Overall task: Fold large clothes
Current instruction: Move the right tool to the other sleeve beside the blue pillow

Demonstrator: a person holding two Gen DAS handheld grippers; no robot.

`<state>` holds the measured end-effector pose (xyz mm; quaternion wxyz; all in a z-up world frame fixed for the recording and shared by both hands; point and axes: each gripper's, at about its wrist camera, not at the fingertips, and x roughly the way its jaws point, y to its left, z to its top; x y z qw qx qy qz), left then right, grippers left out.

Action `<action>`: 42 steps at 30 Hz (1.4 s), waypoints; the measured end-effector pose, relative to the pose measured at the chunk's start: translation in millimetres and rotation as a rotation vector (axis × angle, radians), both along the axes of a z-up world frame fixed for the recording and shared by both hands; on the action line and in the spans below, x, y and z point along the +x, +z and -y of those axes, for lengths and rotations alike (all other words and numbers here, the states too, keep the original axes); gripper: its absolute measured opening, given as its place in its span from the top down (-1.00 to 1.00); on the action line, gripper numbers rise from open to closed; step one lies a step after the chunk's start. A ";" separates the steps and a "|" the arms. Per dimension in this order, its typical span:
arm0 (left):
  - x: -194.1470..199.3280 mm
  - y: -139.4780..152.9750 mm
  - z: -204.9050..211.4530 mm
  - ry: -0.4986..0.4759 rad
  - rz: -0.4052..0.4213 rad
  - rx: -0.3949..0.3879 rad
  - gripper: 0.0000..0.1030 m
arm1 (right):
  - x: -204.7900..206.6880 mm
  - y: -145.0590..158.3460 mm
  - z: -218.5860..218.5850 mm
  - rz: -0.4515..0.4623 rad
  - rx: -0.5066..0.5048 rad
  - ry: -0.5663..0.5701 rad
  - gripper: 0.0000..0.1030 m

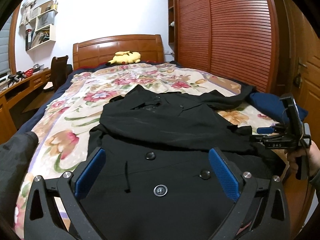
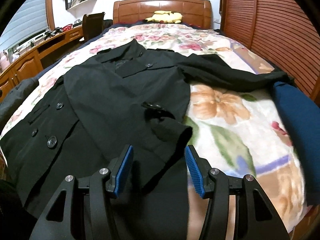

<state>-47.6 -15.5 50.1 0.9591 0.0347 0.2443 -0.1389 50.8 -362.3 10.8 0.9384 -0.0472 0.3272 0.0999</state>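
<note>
A large black double-breasted coat (image 1: 160, 124) (image 2: 120, 92) lies face up on the floral blanket (image 1: 66, 108) (image 2: 230, 108) of a bed. One sleeve is folded across its front, and the other stretches out to the right. My left gripper (image 1: 157, 152) hovers over the coat's buttoned lower front, jaws wide open with nothing gripped. My right gripper (image 2: 159, 148) is open about halfway at the coat's right edge. The folded sleeve's cuff (image 2: 172, 132) lies just ahead of its blue pads (image 2: 125, 170), untouched. In the left wrist view the right gripper (image 1: 259, 134) shows at the right, held by a hand (image 1: 296, 158).
A yellow plush toy (image 1: 126, 57) rests against the wooden headboard (image 1: 118, 48). A blue cushion (image 2: 296, 116) sits at the bed's right edge beside the slatted wardrobe (image 1: 224, 36). A desk (image 1: 22, 84) and chair (image 1: 59, 74) stand left of the bed. A dark sleeve (image 1: 18, 156) is near left.
</note>
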 end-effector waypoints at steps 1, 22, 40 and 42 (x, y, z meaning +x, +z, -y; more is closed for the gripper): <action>1.4 -0.2 3.4 -0.001 0.000 0.002 -1.00 | -1.1 0.7 1.4 0.004 0.001 -0.001 -0.09; 43.8 28.5 31.9 -0.029 0.012 0.022 -1.00 | 2.2 41.6 30.1 0.124 0.041 -0.077 -0.29; 112.1 -21.9 86.3 -0.111 -0.073 0.023 -1.00 | 66.9 56.8 79.3 0.120 0.047 -0.249 -0.29; 119.8 -26.0 91.5 -0.122 -0.079 0.025 -1.00 | 76.7 54.7 82.0 0.111 0.050 -0.264 -0.29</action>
